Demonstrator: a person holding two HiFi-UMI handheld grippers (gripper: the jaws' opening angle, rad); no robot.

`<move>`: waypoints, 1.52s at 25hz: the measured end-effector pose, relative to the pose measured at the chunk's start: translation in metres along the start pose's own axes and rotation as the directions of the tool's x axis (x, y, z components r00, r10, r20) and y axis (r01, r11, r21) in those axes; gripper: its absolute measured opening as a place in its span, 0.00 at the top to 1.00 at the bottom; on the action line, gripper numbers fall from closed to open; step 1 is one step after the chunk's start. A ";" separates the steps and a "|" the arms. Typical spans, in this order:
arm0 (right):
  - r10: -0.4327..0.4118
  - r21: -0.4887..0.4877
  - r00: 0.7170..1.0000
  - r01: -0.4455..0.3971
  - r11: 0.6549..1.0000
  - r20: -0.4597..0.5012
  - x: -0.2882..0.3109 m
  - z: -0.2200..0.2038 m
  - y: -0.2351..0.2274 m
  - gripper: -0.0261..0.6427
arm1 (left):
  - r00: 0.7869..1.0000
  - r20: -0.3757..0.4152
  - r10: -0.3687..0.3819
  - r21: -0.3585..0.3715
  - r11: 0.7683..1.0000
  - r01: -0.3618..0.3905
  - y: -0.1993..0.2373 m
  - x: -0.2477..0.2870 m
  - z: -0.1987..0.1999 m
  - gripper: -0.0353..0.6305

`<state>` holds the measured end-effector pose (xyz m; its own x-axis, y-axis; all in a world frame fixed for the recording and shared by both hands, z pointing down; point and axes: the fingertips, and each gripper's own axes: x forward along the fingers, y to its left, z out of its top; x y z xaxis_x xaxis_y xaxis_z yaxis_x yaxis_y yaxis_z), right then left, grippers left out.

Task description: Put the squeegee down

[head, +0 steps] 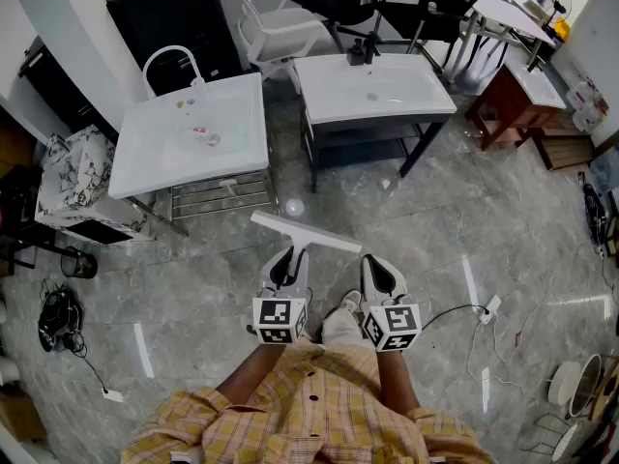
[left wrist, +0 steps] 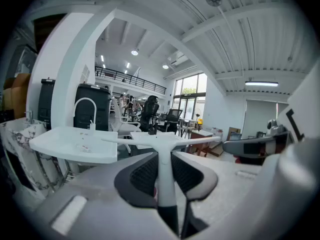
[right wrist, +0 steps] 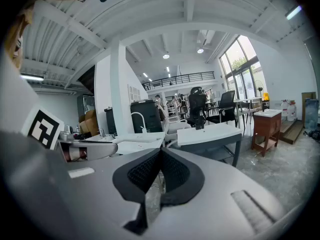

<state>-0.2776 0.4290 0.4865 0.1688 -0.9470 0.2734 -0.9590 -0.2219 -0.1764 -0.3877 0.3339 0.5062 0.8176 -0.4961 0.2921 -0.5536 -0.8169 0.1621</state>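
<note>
A white T-shaped squeegee (head: 305, 232) is held above the grey floor, its blade crosswise in front of me. Its handle (left wrist: 164, 176) runs back between the dark pads of my left gripper (head: 287, 262), which is shut on it. In the left gripper view the blade (left wrist: 160, 140) spans left to right just beyond the left gripper (left wrist: 163, 171). My right gripper (head: 379, 273) hangs beside the left one, a little to its right. In the right gripper view the right gripper (right wrist: 161, 158) is shut, its pads meeting at the tips with nothing between them.
A white basin (head: 145, 158) with an arched tap stands ahead on the left on a metal rack. A second white basin (head: 406, 100) on a dark frame stands ahead on the right. A wooden table (head: 513, 104) and chairs are farther off. Cables (head: 58, 322) lie on the floor at left.
</note>
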 end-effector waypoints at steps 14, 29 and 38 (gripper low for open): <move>0.041 0.024 0.999 -0.042 0.999 0.029 0.025 0.017 -0.038 0.96 | 1.000 -0.001 0.019 0.007 1.000 -0.019 -0.006 0.049 0.012 0.81; 0.168 0.014 0.984 -0.169 0.986 0.063 0.107 0.073 -0.149 0.96 | 0.992 0.028 0.125 -0.006 0.992 -0.125 -0.027 0.174 0.058 0.81; 0.218 0.034 0.976 -0.219 0.975 0.027 0.151 0.076 -0.178 0.96 | 0.986 0.012 0.167 -0.027 0.986 -0.166 -0.023 0.217 0.070 0.81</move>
<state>-0.0643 0.3076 0.4876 -0.0384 -0.9785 0.2028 -0.9644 -0.0169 -0.2639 -0.1866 0.2246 0.5003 0.7157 -0.6287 0.3041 -0.6859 -0.7147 0.1367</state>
